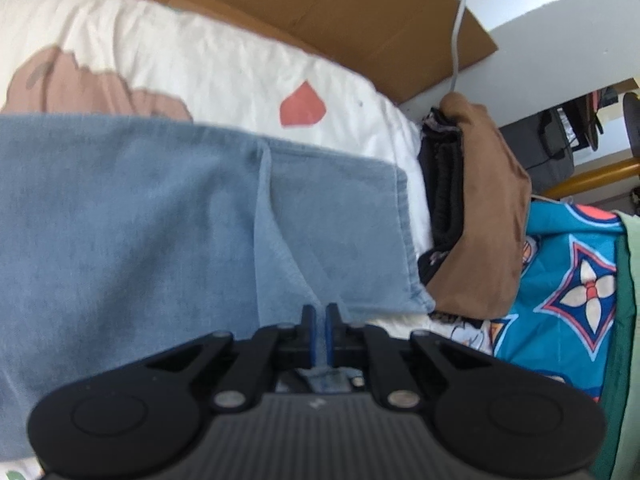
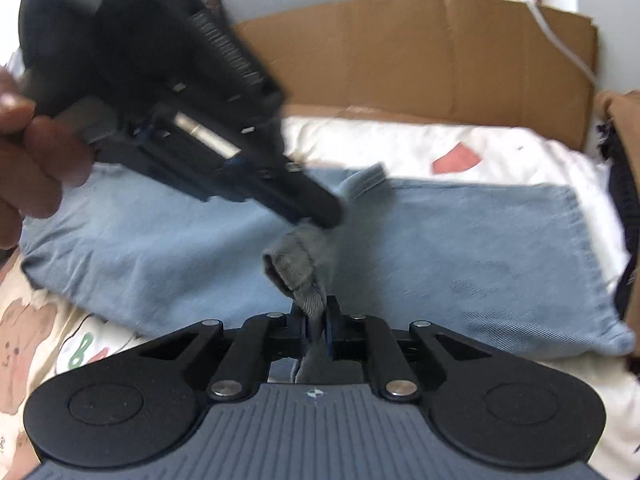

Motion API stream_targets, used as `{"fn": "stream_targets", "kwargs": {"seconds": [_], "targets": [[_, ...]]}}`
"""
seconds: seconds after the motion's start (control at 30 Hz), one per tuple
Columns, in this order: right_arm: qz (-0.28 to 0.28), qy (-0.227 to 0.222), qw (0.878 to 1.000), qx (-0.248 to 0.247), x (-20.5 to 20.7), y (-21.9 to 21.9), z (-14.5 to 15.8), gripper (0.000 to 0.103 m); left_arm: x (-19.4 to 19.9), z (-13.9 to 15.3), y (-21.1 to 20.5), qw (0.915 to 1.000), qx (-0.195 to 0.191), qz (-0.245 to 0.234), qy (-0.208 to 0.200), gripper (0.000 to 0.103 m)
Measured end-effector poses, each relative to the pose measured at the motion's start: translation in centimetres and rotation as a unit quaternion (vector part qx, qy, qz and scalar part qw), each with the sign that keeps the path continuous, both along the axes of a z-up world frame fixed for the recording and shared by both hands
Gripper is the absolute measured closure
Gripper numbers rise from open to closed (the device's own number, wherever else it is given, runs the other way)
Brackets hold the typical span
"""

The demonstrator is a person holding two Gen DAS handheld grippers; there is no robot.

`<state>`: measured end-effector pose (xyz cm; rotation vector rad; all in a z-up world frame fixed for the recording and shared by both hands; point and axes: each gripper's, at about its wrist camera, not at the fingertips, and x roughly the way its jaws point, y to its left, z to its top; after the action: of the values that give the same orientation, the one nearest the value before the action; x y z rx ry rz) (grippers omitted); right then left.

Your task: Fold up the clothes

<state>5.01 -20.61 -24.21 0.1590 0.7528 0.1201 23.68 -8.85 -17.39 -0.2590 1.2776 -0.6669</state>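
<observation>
A light blue denim garment (image 1: pixel 140 208) lies spread over white patterned bedding (image 1: pixel 224 68). My left gripper (image 1: pixel 320 314) is shut on a raised fold of it, and cloth shows between the blue pads. In the right wrist view the same garment (image 2: pixel 480 248) stretches across the bed. My right gripper (image 2: pixel 318 320) is shut on a bunched grey-blue edge of the garment (image 2: pixel 296 268), lifted off the bed. The left gripper (image 2: pixel 324 216), held by a hand (image 2: pixel 28 160), pinches the same bunch just beyond, close to the right one.
A pile of brown cloth (image 1: pixel 488 220) and black cloth (image 1: pixel 444 184) sits at the garment's right end. Flattened cardboard (image 2: pixel 420 60) stands behind the bed, with a white cable (image 1: pixel 456 40) hanging over it. A teal patterned sheet (image 1: pixel 568 292) lies at the far right.
</observation>
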Motion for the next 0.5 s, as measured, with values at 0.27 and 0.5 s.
{"fn": "stream_targets", "kwargs": {"seconds": [0.27,0.5], "targets": [[-0.063,0.003,0.998,-0.018,2.3,-7.5,2.1,0.097,2.0,2.3,1.3,0.9979,0.001,0.02,-0.062,0.078],[-0.078,0.023,0.996,-0.033,5.8,-12.5,1.9,0.097,2.2,-0.6,5.3,0.9966,0.016,0.066,-0.046,0.074]]}}
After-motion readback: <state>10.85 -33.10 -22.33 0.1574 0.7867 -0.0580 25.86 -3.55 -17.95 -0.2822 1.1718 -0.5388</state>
